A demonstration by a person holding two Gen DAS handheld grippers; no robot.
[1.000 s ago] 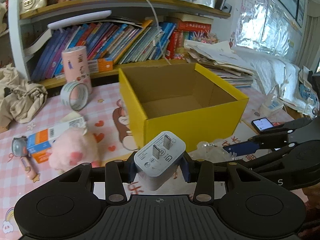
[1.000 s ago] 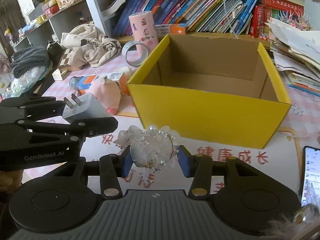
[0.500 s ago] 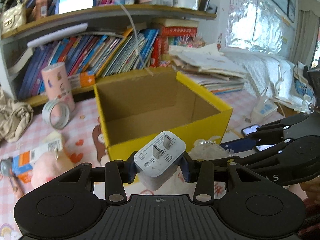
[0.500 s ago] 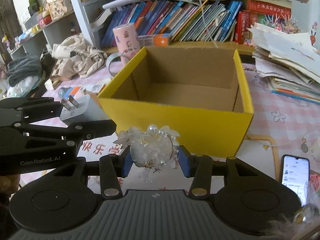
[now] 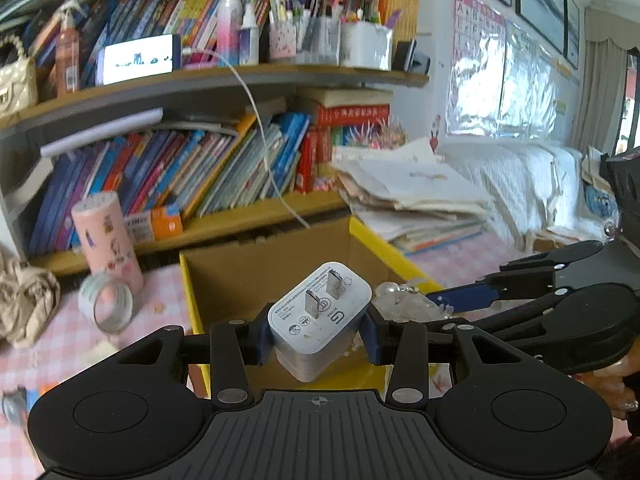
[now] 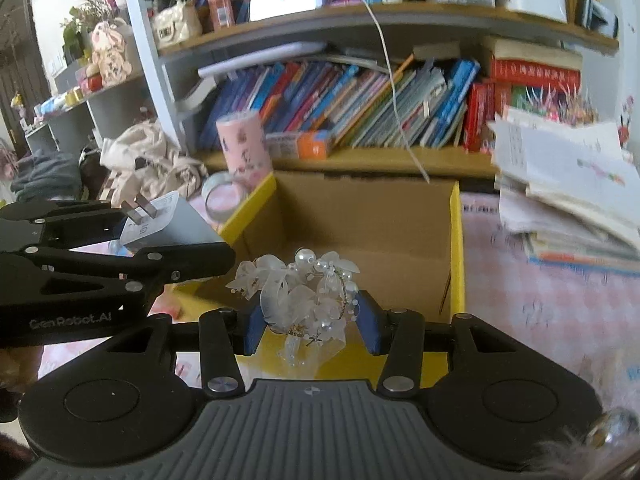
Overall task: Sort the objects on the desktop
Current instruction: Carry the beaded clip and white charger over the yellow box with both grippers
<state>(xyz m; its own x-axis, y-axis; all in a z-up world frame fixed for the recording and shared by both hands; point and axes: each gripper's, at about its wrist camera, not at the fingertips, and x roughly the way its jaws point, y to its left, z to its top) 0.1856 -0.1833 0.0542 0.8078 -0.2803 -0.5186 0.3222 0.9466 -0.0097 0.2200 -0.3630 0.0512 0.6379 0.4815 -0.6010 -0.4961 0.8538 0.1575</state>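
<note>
1. The left gripper [image 5: 318,334] pinches a white charger plug [image 5: 320,312] between its blue pads; the 2 metal prongs face up toward the camera.
2. The right gripper [image 6: 308,326] pinches a white beaded flower ornament [image 6: 306,294] between its blue pads.
3. A yellow cardboard box [image 6: 456,248], open at the top, sits directly beyond both grippers at 12 o'clock; both held items hang over its near wall.
4. In the right wrist view the left gripper and its plug lie at 9 o'clock, just beside the box's left wall.
5. A pink cylindrical tin [image 5: 108,236] stands at 10 o'clock of the box, with a tape roll [image 5: 106,306] in front of it, possibly touching; blur obscures this.
6. A stack of papers [image 6: 568,184] lies at 2 o'clock of the box.
</note>
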